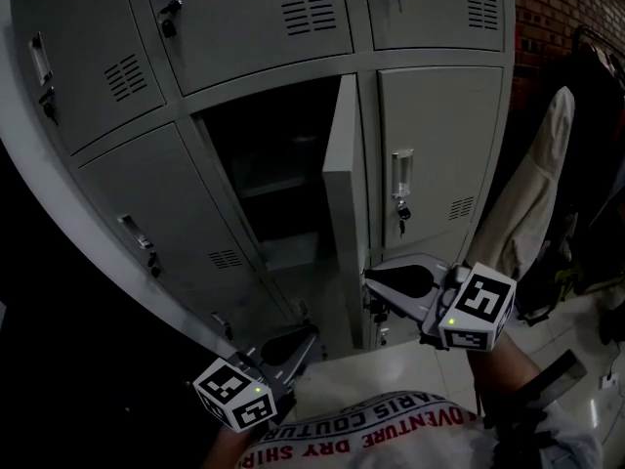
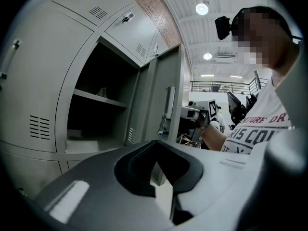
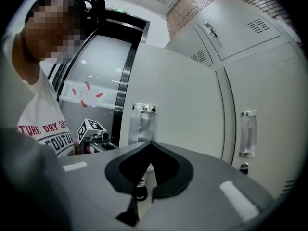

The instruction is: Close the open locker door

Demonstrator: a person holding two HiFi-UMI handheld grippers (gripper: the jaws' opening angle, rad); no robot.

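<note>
The open locker door (image 1: pixel 344 193) stands edge-on in the middle of the grey locker bank, beside its dark compartment (image 1: pixel 278 174) with a shelf inside. My right gripper (image 1: pixel 373 281) is shut and empty, its tips close to the outer face of the door's lower part. In the right gripper view that face (image 3: pixel 183 105) and its clear handle (image 3: pixel 143 123) fill the space ahead of the gripper (image 3: pixel 151 144). My left gripper (image 1: pixel 308 338) is shut and empty, low in front of the compartment (image 2: pixel 96 109). From the left gripper (image 2: pixel 155 143) I see the door (image 2: pixel 166 95) and the right gripper (image 2: pixel 193 113).
Shut locker doors surround the open one; the neighbour on the right has a handle and key (image 1: pixel 401 189). Light clothing (image 1: pixel 532 203) hangs at the right by a brick wall (image 1: pixel 547 18). Pale tiled floor (image 1: pixel 391 369) lies below.
</note>
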